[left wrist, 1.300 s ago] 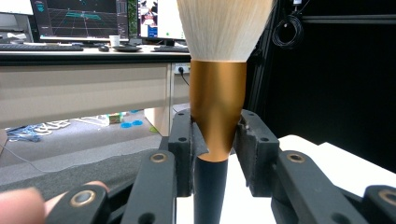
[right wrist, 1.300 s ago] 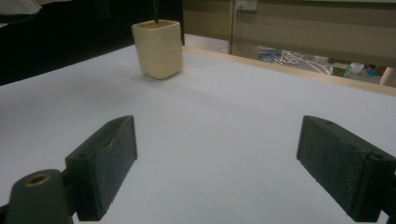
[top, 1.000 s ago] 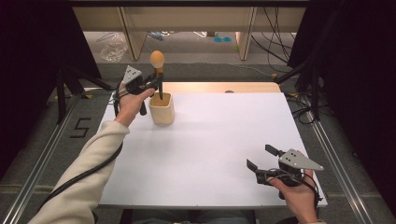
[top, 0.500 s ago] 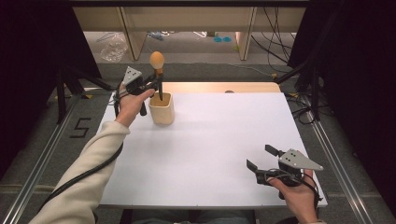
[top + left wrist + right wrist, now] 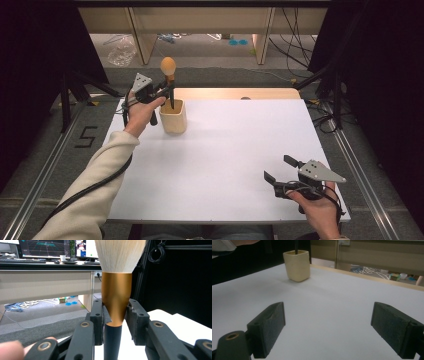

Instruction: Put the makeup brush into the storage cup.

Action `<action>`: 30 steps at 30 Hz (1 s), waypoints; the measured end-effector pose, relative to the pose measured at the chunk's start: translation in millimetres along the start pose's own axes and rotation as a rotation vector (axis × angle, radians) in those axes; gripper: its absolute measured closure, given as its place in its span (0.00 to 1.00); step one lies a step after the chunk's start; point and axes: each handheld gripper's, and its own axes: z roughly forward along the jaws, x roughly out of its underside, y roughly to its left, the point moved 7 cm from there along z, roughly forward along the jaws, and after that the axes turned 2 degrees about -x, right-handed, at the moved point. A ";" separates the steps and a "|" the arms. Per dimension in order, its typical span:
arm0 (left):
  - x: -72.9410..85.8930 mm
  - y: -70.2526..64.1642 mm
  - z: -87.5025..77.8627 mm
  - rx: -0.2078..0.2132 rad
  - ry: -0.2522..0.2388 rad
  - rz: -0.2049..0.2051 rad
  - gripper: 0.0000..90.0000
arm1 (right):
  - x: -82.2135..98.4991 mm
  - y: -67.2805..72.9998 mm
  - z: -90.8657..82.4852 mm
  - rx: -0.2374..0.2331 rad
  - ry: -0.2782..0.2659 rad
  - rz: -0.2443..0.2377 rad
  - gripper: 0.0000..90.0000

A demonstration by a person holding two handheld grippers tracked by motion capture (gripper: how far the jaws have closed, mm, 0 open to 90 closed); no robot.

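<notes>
Makeup brush (image 5: 116,302) stands upright in the left gripper (image 5: 165,92), jaws pinching its gold ferrule, the dark handle dipping into the cream cup (image 5: 173,116) directly below. Best practice now — keep it vertical and lower it straight, so the handle clears the rim before letting go. Right gripper (image 5: 282,170) rests spread wide and empty, well apart from the cup on the white table (image 5: 235,145).

Cream sleeve (image 5: 95,185) on left arm; black fingers (image 5: 268,327) w/ brass-coloured pivots, grey triangular plate (image 5: 320,171), black cable (image 5: 92,190) behind.
</notes>
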 end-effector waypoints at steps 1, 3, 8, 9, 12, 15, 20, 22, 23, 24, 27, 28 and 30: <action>0.5 -0.4 0.0 0.000 -0.001 -0.009 0.77 | 0.0 0.0 0.0 0.000 0.000 0.000 0.15; 0.7 0.8 0.2 0.002 -0.005 0.005 0.77 | 0.0 0.1 0.0 -0.001 0.000 0.000 0.15; 3.1 -0.3 -0.7 -0.003 0.002 -0.013 0.77 | 0.0 0.1 0.1 -0.001 0.000 -0.002 0.15; 3.5 -0.4 -0.7 -0.003 0.002 -0.016 0.77 | -0.1 0.2 0.1 -0.001 -0.001 -0.001 0.15; 3.3 2.2 -0.5 -0.001 -0.001 0.016 0.77 | 0.3 0.0 -0.6 0.003 0.008 -0.004 0.15; 4.5 1.4 -1.0 -0.003 0.003 0.001 0.77 | 0.0 0.0 -0.1 0.000 0.000 0.000 0.15; 5.7 3.8 -0.4 -0.003 0.000 0.017 0.77 | -0.2 0.9 2.0 -0.006 -0.015 0.006 0.15; 6.5 4.1 -1.0 -0.006 0.005 0.015 0.77 | -0.1 1.1 1.9 -0.008 -0.013 0.005 0.15; 7.0 3.5 -1.2 -0.007 0.005 0.004 0.77 | -0.5 1.0 2.3 -0.007 -0.019 0.002 0.15; 7.4 3.0 -1.4 -0.008 0.005 -0.005 0.77 | -0.4 1.0 2.3 -0.007 -0.019 0.003 0.15; 8.7 2.4 -1.7 -0.004 0.004 -0.001 0.77 | -0.2 0.9 1.9 -0.007 -0.013 0.006 0.15; 8.9 1.9 -1.8 -0.004 0.004 -0.002 0.77 | -0.5 0.8 2.3 -0.006 -0.019 0.004 0.15; 9.1 2.0 -1.7 -0.003 0.004 0.001 0.77 | -0.5 0.9 2.3 -0.006 -0.019 0.004 0.15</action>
